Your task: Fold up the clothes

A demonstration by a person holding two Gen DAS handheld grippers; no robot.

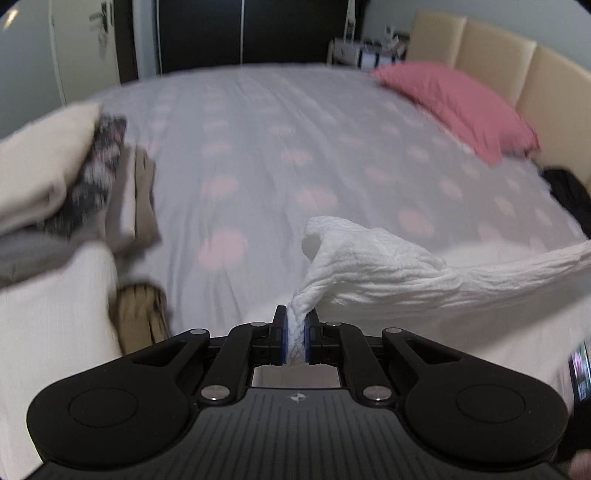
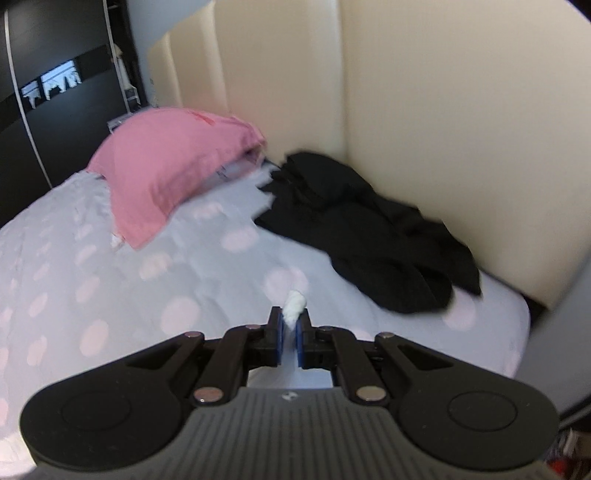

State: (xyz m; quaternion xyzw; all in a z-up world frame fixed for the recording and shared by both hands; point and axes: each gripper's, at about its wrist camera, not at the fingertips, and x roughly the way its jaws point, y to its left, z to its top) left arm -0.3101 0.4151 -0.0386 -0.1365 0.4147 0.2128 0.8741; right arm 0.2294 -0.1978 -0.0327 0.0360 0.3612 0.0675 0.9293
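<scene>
The left gripper [image 1: 295, 338], a black two-finger tool with blue pads, is clamped on a bunched edge of the white crinkled cotton garment [image 1: 388, 269], which rises from between the pads, humps up just in front of them and stretches away as a taut band towards the right edge of the left wrist view, hanging above the pale grey bedspread with pink dots [image 1: 258, 147]. The right gripper [image 2: 291, 330], of the same black build, has its pads pressed together on a small tuft of the same white garment [image 2: 294, 306], which pokes out just past the fingertips; the rest of the cloth is out of that camera's sight. Taking the bedspread as the landmark: at its left edge lies a pile of folded clothes [image 1: 74, 184] in cream, grey, tan and a dark patterned fabric, with a tan striped piece [image 1: 140, 314] near its front corner. Towards its far right corner rests a pink rectangular pillow [image 1: 458, 107], leaning near the cream padded headboard [image 1: 498, 51]. Just beside the pillow, on the bedspread against the headboard, lies a crumpled black garment [image 2: 369, 229]. Beyond the far side of the bedspread stand dark wardrobe doors [image 1: 236, 33]. Both views are blurred.
</scene>
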